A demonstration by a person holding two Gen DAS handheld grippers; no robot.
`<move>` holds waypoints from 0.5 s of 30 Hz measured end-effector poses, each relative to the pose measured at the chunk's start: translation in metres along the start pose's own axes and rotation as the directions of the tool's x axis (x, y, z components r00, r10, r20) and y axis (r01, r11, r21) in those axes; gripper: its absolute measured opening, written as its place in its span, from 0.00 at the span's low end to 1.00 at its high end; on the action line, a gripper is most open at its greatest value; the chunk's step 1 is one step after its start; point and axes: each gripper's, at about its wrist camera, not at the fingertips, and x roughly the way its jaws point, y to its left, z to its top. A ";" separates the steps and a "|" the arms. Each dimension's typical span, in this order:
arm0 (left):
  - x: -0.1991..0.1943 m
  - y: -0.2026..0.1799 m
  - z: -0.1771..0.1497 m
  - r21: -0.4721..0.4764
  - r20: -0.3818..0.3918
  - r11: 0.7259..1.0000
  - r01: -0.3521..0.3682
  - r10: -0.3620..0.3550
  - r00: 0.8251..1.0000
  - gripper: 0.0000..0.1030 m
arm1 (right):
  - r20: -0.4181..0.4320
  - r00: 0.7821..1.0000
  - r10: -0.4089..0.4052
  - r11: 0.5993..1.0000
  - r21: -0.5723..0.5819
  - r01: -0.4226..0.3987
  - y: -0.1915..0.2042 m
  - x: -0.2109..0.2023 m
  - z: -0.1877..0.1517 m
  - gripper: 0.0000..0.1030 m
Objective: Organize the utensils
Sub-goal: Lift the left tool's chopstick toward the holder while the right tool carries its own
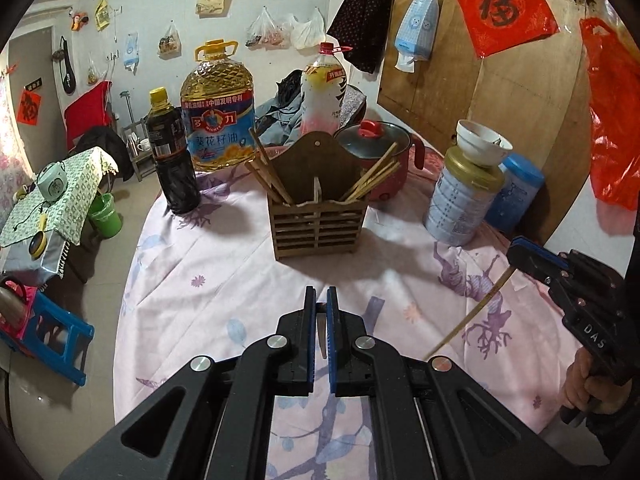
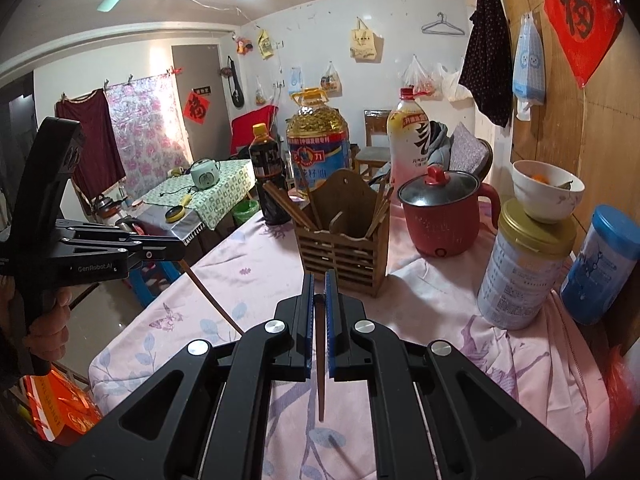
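Observation:
A slatted wooden chopstick holder stands mid-table, with several chopsticks leaning in both of its compartments. My left gripper hovers above the cloth in front of the holder. It is shut on a dark chopstick that hangs down slanting from its pads. My right gripper is to the right and also short of the holder. It is shut on another chopstick, whose long end points back and down towards the table.
Behind the holder stand a soy sauce bottle, a big oil jug, a drink bottle and a red lidded pot. A tin with a bowl on top and a blue canister are at the right. The pink-clothed table ends at the left.

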 end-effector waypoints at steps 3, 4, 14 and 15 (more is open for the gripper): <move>-0.001 0.002 0.012 0.002 0.011 1.000 0.004 -0.004 1.000 0.05 | 0.009 1.000 0.005 1.000 0.002 -0.005 -0.003 0.002 0.009 0.06; -0.001 0.002 0.016 0.004 0.015 1.000 0.002 -0.002 1.000 0.05 | 0.016 1.000 0.006 1.000 0.000 -0.006 -0.003 0.003 0.014 0.06; -0.006 0.000 0.078 0.043 0.076 0.999 -0.005 0.002 0.997 0.05 | 0.090 0.996 0.023 0.999 -0.046 -0.019 -0.004 0.013 0.070 0.06; -0.007 -0.001 0.086 0.049 0.084 0.999 -0.005 0.001 0.996 0.05 | 0.098 0.995 0.026 0.999 -0.047 -0.022 -0.005 0.015 0.075 0.06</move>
